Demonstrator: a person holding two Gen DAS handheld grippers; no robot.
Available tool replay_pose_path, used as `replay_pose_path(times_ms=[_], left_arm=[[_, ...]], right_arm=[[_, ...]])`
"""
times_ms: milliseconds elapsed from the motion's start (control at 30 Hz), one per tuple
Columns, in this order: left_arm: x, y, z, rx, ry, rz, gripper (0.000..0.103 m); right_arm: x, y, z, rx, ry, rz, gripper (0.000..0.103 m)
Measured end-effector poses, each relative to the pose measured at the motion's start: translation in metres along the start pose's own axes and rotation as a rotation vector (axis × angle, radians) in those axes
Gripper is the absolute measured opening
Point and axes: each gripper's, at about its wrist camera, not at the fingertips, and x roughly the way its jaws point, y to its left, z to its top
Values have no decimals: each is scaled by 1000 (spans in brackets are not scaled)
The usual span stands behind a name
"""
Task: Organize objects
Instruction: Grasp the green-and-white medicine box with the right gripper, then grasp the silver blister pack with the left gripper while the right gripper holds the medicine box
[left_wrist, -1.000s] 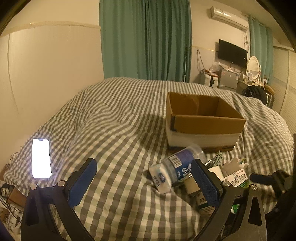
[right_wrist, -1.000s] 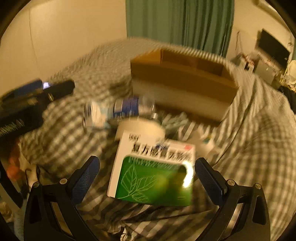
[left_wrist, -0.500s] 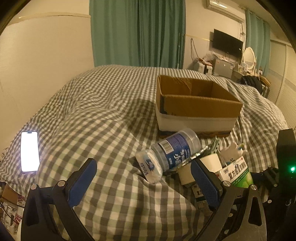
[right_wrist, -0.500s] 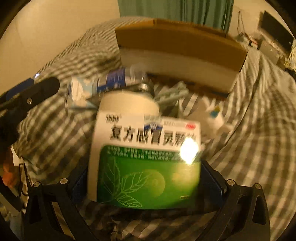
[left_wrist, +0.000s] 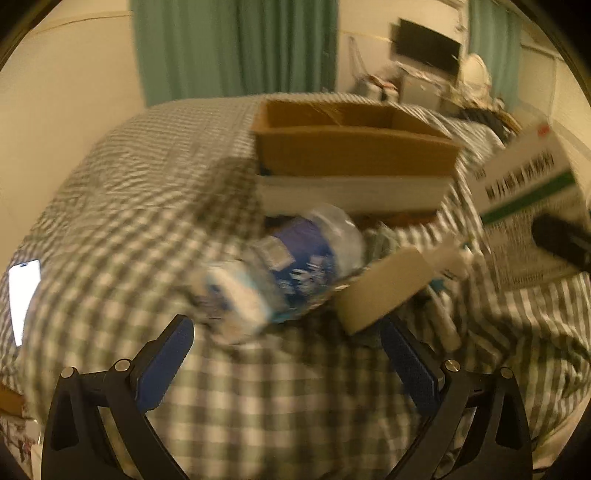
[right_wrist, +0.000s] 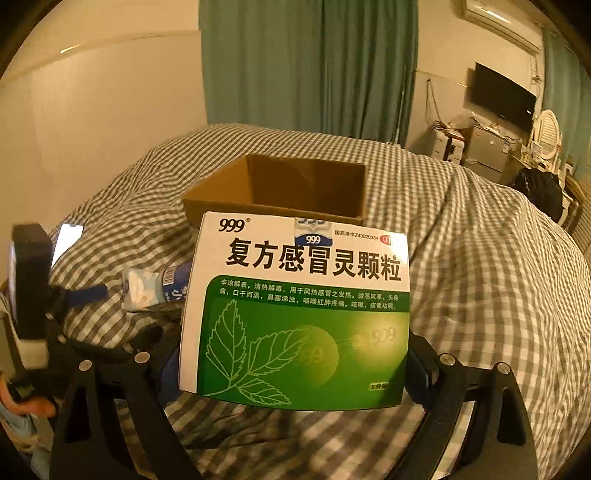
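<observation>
Currently right fingers (right_wrist: 295, 363) clamp one medicine box (right_wrist: 299, 310); left fingers (left_wrist: 291, 363) gape before one bottle (left_wrist: 280, 273).

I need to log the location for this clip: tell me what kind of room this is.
Most likely a bedroom in a home. A bed with a checked cover fills the view, green curtains hang behind it, and a wall TV sits above a cluttered dresser with a mirror.

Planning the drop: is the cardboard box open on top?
Open. The cardboard box shows no lid or flaps, and its brown inner walls are visible beyond the medicine box.
</observation>
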Motion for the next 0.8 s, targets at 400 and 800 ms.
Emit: replay_pose_path(times_ms=[400,800], left_arm=[[27,-6,7,71,78,12,84],[17,-25,4,220,39,23,39]], right_arm=[[2,-2,-11,22,-5,18,93],[2,-6,-17,44,14,33,93]])
